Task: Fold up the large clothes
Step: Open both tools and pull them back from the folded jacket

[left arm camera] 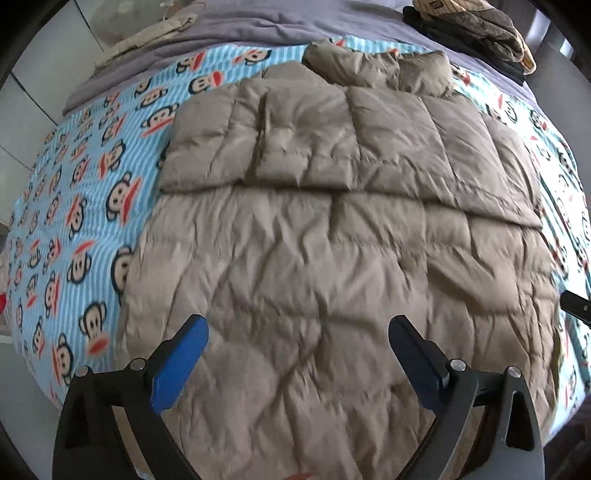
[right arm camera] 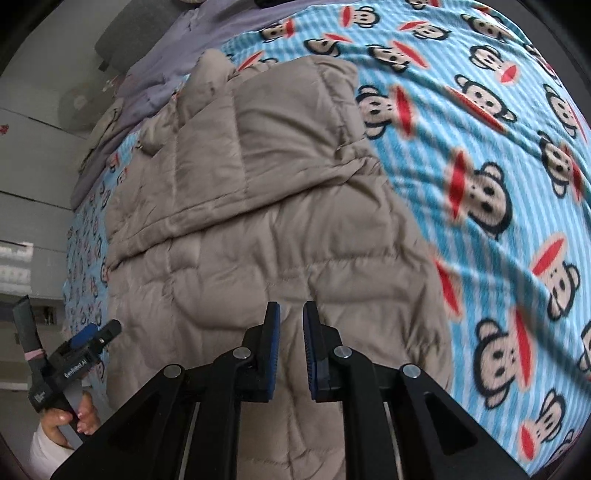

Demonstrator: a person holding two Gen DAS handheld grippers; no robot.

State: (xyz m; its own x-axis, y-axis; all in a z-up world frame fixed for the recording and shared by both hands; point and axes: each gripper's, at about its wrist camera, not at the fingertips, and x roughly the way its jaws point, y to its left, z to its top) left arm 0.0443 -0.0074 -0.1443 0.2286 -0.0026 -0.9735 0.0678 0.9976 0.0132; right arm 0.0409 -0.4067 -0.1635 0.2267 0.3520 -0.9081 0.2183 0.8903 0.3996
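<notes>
A taupe puffer jacket [left arm camera: 332, 266] [right arm camera: 258, 229] lies flat on the bed, its far part folded across in a quilted band [left arm camera: 314, 147]. My left gripper [left arm camera: 298, 325] hangs over the jacket's near half, jaws wide open with nothing between them. In the right wrist view it shows at the lower left [right arm camera: 92, 338], held by a hand [right arm camera: 74, 421]. My right gripper [right arm camera: 291, 308] hovers over the jacket near its right edge. Its blue pads [right arm camera: 273, 350] stand a narrow gap apart and hold no cloth. A bit of it shows at the right edge [left arm camera: 576, 306] of the left wrist view.
A blue striped blanket with monkey faces [left arm camera: 92, 206] [right arm camera: 480, 155] covers the bed under the jacket. A purple-grey sheet [left arm camera: 258, 26] lies beyond it. Dark and brown clothes [left arm camera: 480, 33] are piled at the far right corner. Tiled floor [left arm camera: 22, 96] lies left of the bed.
</notes>
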